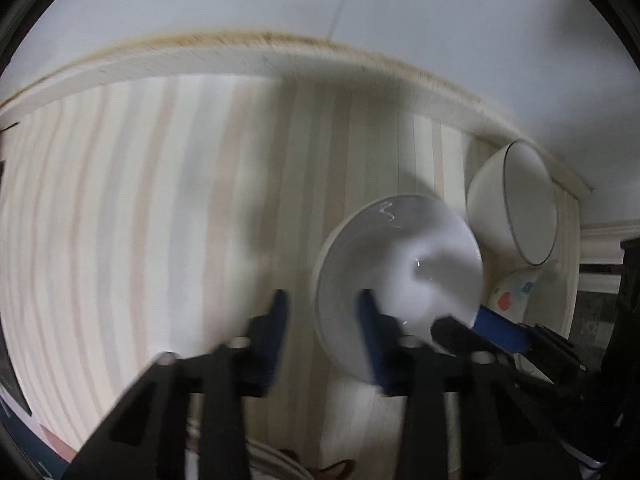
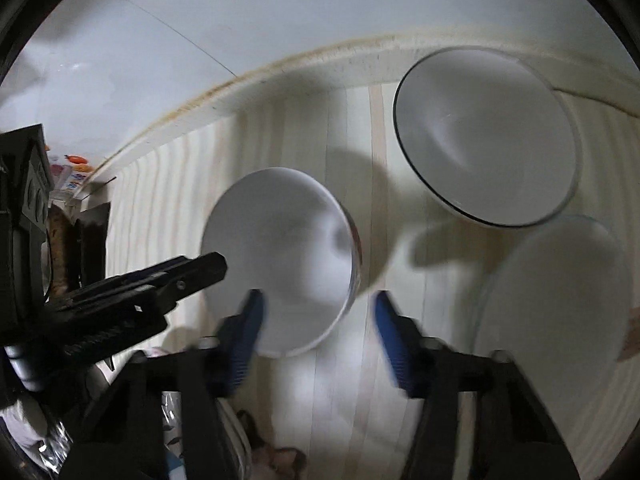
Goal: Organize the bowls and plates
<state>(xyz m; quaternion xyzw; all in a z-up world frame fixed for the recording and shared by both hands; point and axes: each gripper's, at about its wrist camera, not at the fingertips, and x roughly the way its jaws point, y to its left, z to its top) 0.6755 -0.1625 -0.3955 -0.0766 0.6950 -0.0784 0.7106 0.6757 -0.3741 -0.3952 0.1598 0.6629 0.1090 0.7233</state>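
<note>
A plain white bowl [image 1: 400, 276] [image 2: 280, 260] sits on the pale striped wooden table [image 1: 160, 220] [image 2: 400, 400]. A larger white bowl with a dark rim [image 1: 516, 204] [image 2: 488, 136] stands behind it near the wall. A pale plate [image 2: 556, 328] lies at the right. My left gripper [image 1: 322, 312] is open, its right finger at the plain bowl's near rim. My right gripper [image 2: 318, 316] is open and empty, its left finger over the same bowl's near rim. The other gripper shows at the side in each view [image 1: 500, 332] [image 2: 160, 284].
A patterned dish [image 1: 516, 294] lies behind the plain bowl at the right. The table's back edge [image 1: 280, 56] meets a white wall. Dark clutter [image 2: 28, 200] stands at the left end. A rounded white rim [image 2: 236, 432] shows below the grippers.
</note>
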